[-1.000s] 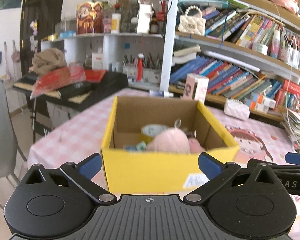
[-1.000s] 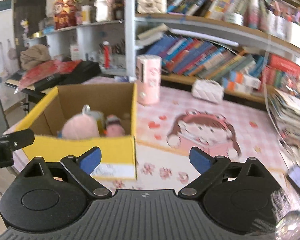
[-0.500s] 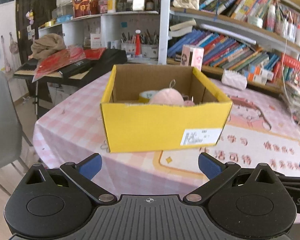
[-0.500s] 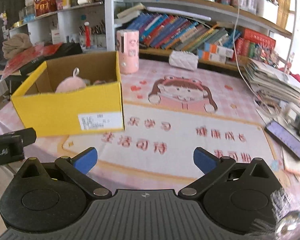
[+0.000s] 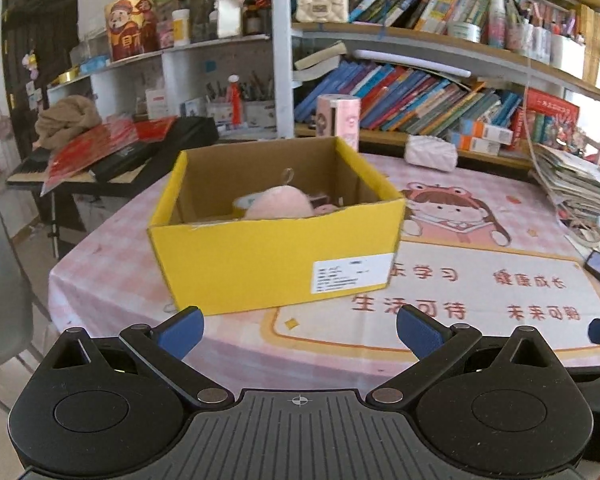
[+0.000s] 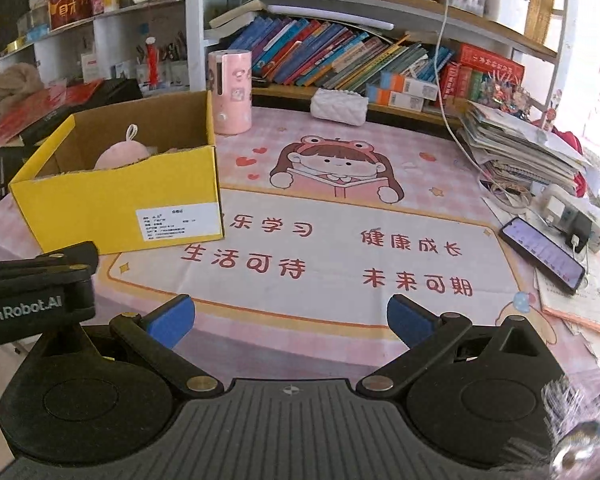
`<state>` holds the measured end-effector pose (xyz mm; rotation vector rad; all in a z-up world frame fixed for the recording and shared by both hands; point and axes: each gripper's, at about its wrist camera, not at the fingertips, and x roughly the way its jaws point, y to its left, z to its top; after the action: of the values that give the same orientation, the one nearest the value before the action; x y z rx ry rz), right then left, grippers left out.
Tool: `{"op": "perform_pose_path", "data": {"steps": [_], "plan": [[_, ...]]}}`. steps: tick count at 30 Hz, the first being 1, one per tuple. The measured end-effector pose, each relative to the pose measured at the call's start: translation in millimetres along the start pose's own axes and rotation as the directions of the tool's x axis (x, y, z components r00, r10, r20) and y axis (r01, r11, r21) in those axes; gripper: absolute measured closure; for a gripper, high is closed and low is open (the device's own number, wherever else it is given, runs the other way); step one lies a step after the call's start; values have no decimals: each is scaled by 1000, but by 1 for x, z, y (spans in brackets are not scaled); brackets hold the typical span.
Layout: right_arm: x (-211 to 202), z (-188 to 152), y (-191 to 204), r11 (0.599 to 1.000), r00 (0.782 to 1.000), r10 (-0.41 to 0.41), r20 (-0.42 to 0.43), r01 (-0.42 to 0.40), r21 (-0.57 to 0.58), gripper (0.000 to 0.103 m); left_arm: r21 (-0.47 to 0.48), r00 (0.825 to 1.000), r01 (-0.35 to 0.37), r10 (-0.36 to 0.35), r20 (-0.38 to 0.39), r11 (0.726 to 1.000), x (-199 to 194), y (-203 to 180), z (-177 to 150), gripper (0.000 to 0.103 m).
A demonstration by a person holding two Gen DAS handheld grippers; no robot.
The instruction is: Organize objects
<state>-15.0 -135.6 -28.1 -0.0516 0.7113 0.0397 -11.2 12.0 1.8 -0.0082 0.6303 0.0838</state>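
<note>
The open yellow cardboard box (image 5: 276,256) with a white label on its front stands on the pink checked tablecloth (image 6: 340,240), near the table's left end; inside it lies a round pink plush toy (image 5: 278,204) with a loop on top, partly hidden by the front wall. The left gripper (image 5: 298,330) hangs spread and empty just short of the box; the right gripper (image 6: 290,318) is likewise spread and empty over the printed mat, with a pink cylindrical holder (image 6: 230,92) standing behind the box and a dark phone (image 6: 542,254) lying at the right edge.

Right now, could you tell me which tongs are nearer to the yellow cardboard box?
Left. The left tongs sit open directly in front of the yellow cardboard box, short of it. The right tongs are open too, off to the box's right, facing the printed mat.
</note>
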Motion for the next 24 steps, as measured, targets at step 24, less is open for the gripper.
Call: {"op": "perform_pose_path", "data": {"steps": [24], "plan": [[1, -17, -18, 998, 998, -31, -59, 34, 52, 0, 15, 997, 24, -23, -72, 1000, 2, -22, -10, 0]]}}
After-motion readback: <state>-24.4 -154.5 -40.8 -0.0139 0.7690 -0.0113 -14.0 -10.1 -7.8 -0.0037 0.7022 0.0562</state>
